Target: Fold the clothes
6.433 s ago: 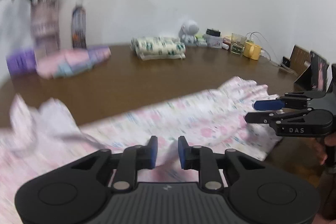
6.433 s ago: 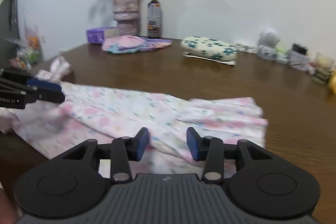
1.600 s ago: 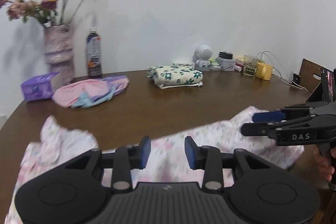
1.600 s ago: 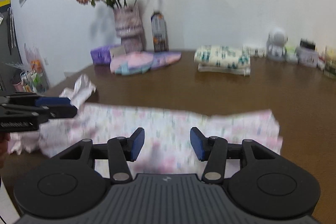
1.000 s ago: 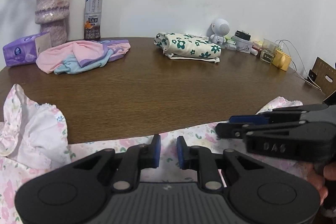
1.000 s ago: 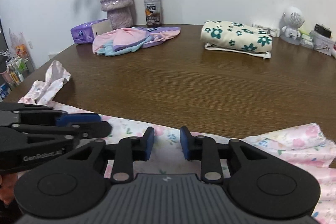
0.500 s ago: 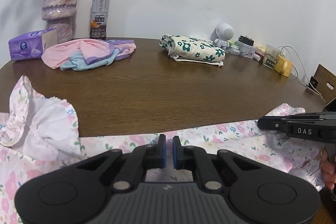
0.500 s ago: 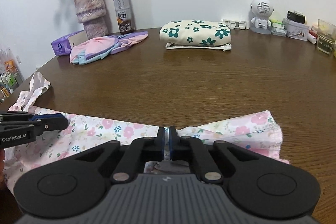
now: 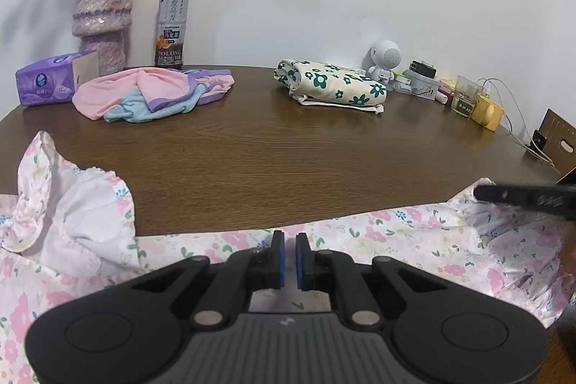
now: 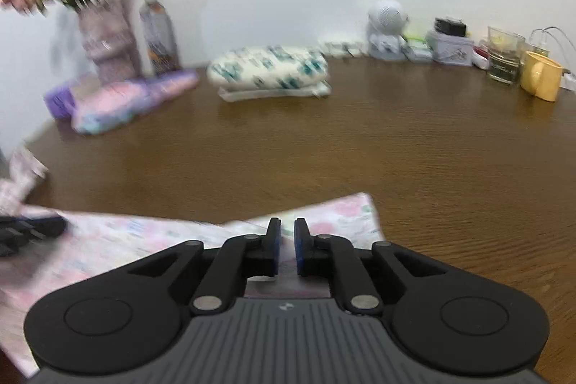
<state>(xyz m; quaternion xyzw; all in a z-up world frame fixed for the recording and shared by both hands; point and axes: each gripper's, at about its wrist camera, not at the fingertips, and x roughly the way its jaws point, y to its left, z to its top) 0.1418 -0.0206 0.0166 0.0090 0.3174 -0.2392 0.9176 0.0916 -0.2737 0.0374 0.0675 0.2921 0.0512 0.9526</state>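
Along the near edge of the brown counter [image 9: 324,146] we see the floral garment [image 9: 414,240] spread as a long strip, its long axis running left to right across both views. Our left gripper [image 9: 289,258] sits over the middle of that strip, its fingers [image 9: 278,258] drawn close with only a narrow slit between them; cloth shows in and below the slit, and we judge the fingers pinched on the near hem, though the contact itself is hidden. Our right gripper [image 10: 284,249] sits toward the strip's right end, near the corner of the cloth [image 10: 363,207]; its fingers [image 10: 273,249] are likewise nearly closed, apparently grasping fabric, though motion blur keeps us from certainty. On the left, a ruffled part [image 9: 72,200] bunches up beyond the left gripper. At the far side lie a folded green-flowered garment [image 9: 334,85] and a loose pink, blue and purple heap [image 9: 151,92]. We judge that any fold turns on carrying the held near edge away from us, across the short axis, both grippers moving together.
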